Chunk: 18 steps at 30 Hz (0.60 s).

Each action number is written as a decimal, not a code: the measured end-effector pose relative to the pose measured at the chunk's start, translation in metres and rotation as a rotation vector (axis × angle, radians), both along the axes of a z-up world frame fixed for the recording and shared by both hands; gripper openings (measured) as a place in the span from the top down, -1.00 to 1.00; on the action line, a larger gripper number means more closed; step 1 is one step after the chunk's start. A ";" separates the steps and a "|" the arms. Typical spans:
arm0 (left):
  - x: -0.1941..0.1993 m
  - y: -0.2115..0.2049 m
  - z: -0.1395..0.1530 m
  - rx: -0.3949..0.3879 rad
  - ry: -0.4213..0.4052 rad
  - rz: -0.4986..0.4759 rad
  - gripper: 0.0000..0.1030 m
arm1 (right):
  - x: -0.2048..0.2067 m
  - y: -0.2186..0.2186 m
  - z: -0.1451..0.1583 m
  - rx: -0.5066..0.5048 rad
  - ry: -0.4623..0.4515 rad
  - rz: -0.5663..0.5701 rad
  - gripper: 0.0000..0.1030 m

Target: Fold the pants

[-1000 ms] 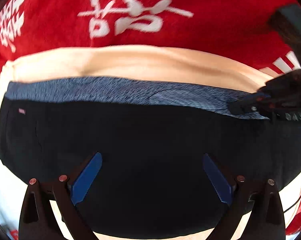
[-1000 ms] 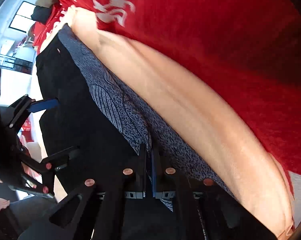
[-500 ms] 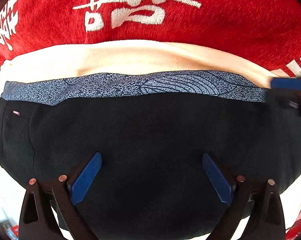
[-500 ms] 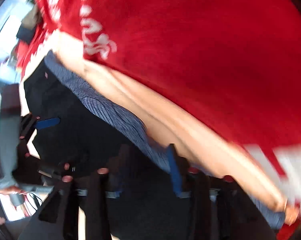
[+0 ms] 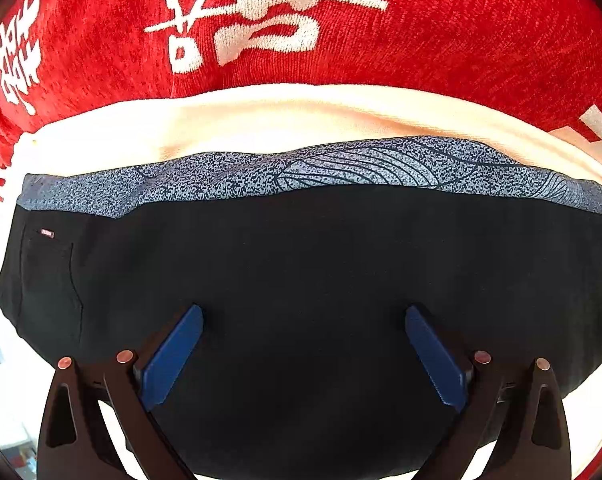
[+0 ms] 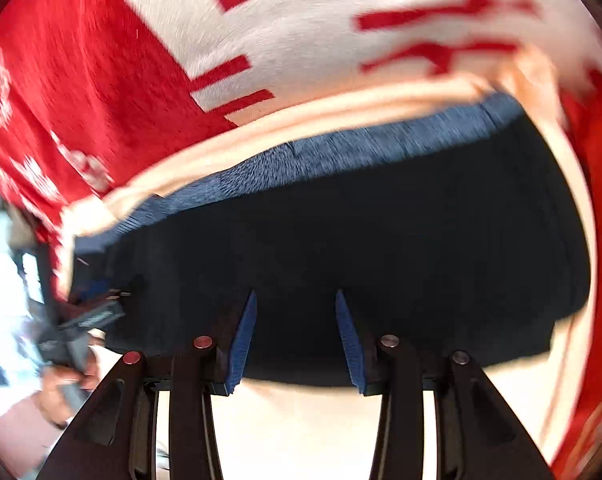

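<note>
a red blanket (image 5: 441,32) with white characters covered the surface, a cream cloth (image 5: 261,120) spread over it. the pants (image 5: 301,264), black with a speckled blue waistband (image 5: 341,168), lay folded flat on the cream cloth, the band along its far edge. the left tongs (image 5: 303,354) hovered released above the dark fabric; the right tongs (image 6: 295,334) hung partly parted at the near edge, gripping nothing. for the next fold, i'd judge it best to pinch both layers at one end and carry them evenly across, keeping edges aligned.
</note>
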<state>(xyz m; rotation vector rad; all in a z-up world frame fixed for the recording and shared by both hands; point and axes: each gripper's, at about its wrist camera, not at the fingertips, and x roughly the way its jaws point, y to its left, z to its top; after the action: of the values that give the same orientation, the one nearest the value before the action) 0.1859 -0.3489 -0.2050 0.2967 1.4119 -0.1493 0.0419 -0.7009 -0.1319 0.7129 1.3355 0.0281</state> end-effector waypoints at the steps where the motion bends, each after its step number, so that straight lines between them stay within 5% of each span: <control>1: 0.001 -0.004 0.001 0.003 0.005 0.006 -0.97 | -0.013 -0.007 0.000 0.038 -0.005 -0.048 0.13; 5: -0.009 -0.013 0.016 -0.027 -0.008 -0.021 -0.97 | -0.062 -0.026 -0.006 0.166 -0.017 -0.262 0.13; 14: -0.023 -0.025 0.006 -0.011 0.014 -0.053 -0.97 | -0.091 -0.084 -0.022 0.209 -0.081 -0.526 0.13; 15: -0.024 -0.027 0.007 -0.007 0.010 -0.062 -0.97 | -0.086 -0.088 -0.025 0.211 -0.071 -0.533 0.24; 17: -0.025 -0.031 0.009 0.004 0.009 -0.074 -0.97 | -0.080 -0.093 -0.028 0.217 -0.033 -0.538 0.85; 18: -0.026 -0.033 0.012 0.009 0.009 -0.075 -0.97 | -0.080 -0.091 -0.021 0.217 -0.052 -0.538 0.85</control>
<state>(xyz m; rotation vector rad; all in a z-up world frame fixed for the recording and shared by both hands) 0.1600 -0.3819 -0.1933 0.3570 1.4117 -0.2060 -0.0377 -0.7922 -0.1533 1.2294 1.0651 -0.2410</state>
